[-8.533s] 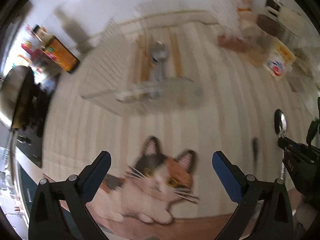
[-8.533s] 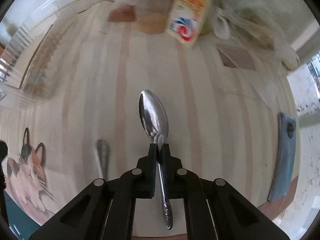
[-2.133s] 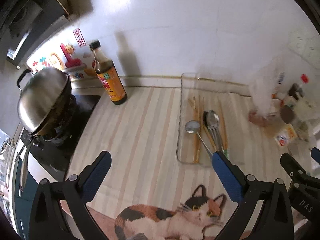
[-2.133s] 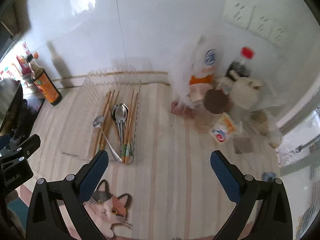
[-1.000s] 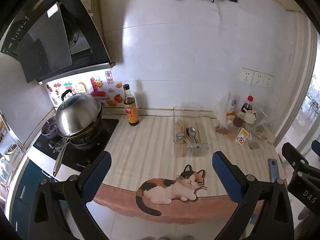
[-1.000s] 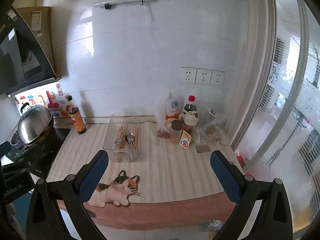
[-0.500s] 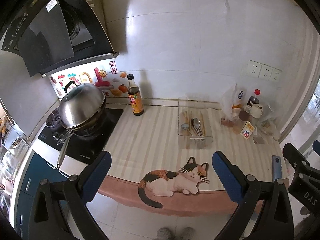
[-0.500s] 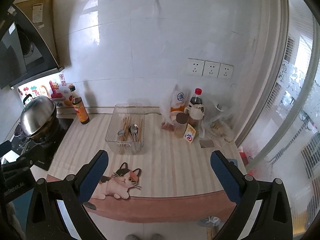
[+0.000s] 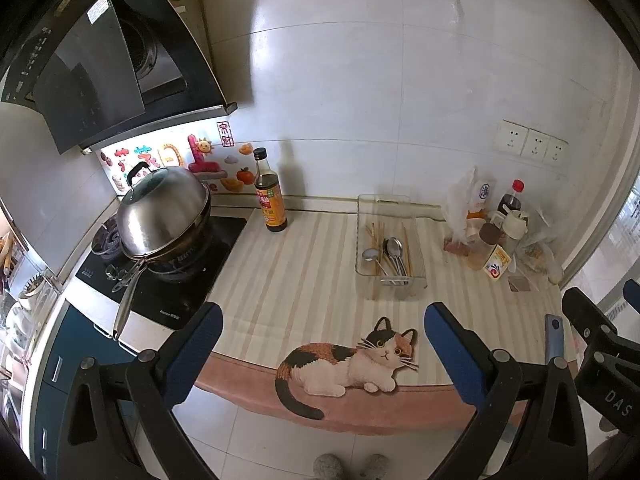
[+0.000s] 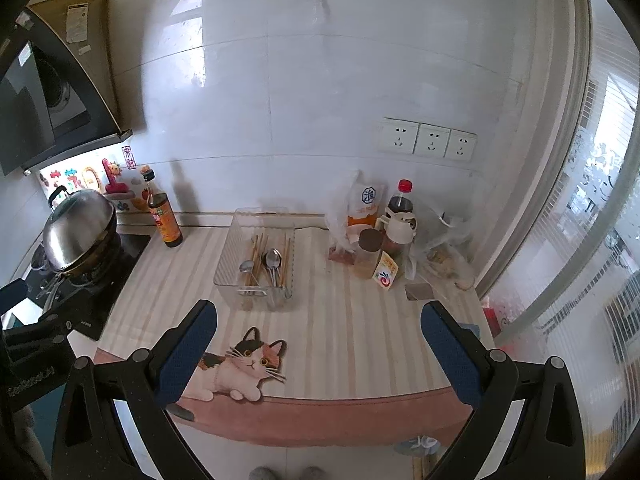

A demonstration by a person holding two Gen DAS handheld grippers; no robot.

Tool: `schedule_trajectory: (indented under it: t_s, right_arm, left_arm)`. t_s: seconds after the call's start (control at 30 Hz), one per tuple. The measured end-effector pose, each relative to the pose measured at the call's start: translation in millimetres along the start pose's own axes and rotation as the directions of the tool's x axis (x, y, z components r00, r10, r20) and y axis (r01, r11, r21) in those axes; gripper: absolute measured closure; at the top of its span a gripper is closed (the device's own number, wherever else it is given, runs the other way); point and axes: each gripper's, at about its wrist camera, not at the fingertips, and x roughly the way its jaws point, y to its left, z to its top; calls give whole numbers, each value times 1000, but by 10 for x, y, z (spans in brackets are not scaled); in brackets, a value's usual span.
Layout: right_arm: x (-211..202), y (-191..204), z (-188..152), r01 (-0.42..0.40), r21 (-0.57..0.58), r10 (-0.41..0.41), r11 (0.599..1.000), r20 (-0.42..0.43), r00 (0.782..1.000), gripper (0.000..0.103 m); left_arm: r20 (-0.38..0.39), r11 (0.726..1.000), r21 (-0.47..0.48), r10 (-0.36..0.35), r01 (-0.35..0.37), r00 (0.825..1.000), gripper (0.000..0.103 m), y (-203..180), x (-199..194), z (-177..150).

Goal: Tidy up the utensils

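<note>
Both grippers stand far back from the striped countertop (image 9: 304, 264), and both are empty. The left gripper (image 9: 320, 336) has its blue-padded fingers spread wide with nothing between them, and the right gripper (image 10: 316, 332) is spread wide in the same way.

The utensils are all in the clear plastic rectangular tray (image 10: 240, 256), which sits near the middle of the countertop, between the dark sauce bottle with an orange label (image 10: 164, 220) and the group of bags and bottles (image 10: 380, 232) at the right. Inside the tray the wooden chopsticks (image 10: 258, 246) lie along its length, and the metal spoons (image 10: 272, 262) lie beside them. One spoon with a round bowl (image 9: 370, 255) lies at a slant across the chopsticks, so the sorting looks not fully neat.

No utensil shows outside the tray, so the task seems finished. Little can go wrong now; the slanted spoon could slip or rattle if somebody moves the tray, because it rests on the chopsticks and not on the tray floor.

Compared with about two seconds ago, when the cameras were close above the tray, both grippers have pulled far away and the whole kitchen comes into view. Some seconds before that, the right gripper was pinching a spoon; now this spoon is in the tray.
</note>
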Motion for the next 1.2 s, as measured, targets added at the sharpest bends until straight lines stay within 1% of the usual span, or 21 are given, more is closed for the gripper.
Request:
schedule_trajectory:
  t_s: [0.37,0.67,1.2]
  right_arm:
    - [126,11,31,-26,-12,26,1000,-31,999,0]
    - [164,-16,35,-26,-16,26,1000,-32,999,0]
    - [192,-7,20,-35,-24,34,999,-41,999,0]
  left_arm:
    - [-1,1000,-1,0,0,1000,0,-19,57,19]
    - [-4,1000,2,-7,7,1000,0,0,84,29]
    - [-16,1000,-14,1,-1,1000,0,-67,140,-3]
